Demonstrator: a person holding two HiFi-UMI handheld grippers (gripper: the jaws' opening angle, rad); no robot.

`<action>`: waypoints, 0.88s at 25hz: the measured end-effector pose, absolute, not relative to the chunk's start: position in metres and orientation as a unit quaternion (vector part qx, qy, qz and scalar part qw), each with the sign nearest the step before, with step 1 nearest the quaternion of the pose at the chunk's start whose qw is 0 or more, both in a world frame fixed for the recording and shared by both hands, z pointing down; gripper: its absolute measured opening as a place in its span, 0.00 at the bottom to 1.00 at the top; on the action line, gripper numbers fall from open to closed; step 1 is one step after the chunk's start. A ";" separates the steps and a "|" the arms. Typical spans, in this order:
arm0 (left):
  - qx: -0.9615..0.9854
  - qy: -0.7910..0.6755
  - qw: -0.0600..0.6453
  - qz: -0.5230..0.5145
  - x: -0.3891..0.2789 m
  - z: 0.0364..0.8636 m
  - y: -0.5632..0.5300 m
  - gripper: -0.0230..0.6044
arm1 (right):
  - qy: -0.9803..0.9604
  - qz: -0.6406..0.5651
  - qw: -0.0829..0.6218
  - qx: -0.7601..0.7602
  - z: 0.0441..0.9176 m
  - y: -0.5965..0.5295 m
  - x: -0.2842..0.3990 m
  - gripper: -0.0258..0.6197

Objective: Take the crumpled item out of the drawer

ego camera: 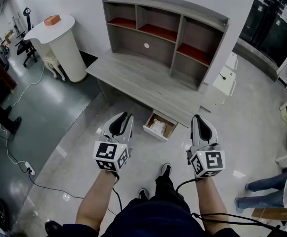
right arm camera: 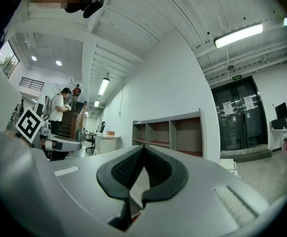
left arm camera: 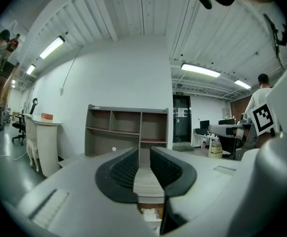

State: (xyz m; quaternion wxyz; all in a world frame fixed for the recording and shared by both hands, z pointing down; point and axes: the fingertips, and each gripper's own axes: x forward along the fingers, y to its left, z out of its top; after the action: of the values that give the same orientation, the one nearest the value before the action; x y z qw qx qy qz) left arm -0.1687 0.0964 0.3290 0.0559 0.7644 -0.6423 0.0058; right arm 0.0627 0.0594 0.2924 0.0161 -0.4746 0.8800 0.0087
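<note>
Holding two hand-held grippers out toward an open drawer point(ego camera: 152, 133).
The left hand-held gripper point(ego camera: 123, 116) is showing slightly parted jaws with nothing between them, while the right hand-held gripper point(ego camera: 198, 118) is pressing its jaw tips together, empty. The crumpled white item point(ego camera: 158, 126) is lying inside the drawer, which is sticking out from under the counter point(ego camera: 143, 78), between both grippers and touching neither.

White crumpled item point(ego camera: 158, 126) — tan drawer point(ego camera: 171, 129)
</note>
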 end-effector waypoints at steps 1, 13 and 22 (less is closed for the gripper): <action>0.762 -0.644 0.057 0.010 -0.170 0.332 0.090 0.16 | 0.882 0.007 0.017 -0.471 0.294 0.051 0.061 0.05; 0.735 -0.671 0.084 0.046 -0.170 0.370 -0.014 0.16 | 0.895 -0.029 0.004 -0.444 0.327 -0.075 0.067 0.05; 0.722 -0.669 0.135 0.116 -0.153 0.450 -0.066 0.16 | 0.908 -0.088 -0.040 -0.409 0.398 -0.134 0.065 0.05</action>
State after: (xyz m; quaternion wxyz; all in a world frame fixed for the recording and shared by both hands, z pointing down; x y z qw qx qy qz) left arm -0.1533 -0.0657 0.4498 0.1348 0.7219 -0.6688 0.1158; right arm 0.0651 -0.1343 0.3982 -0.0396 -0.4088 0.9076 -0.0877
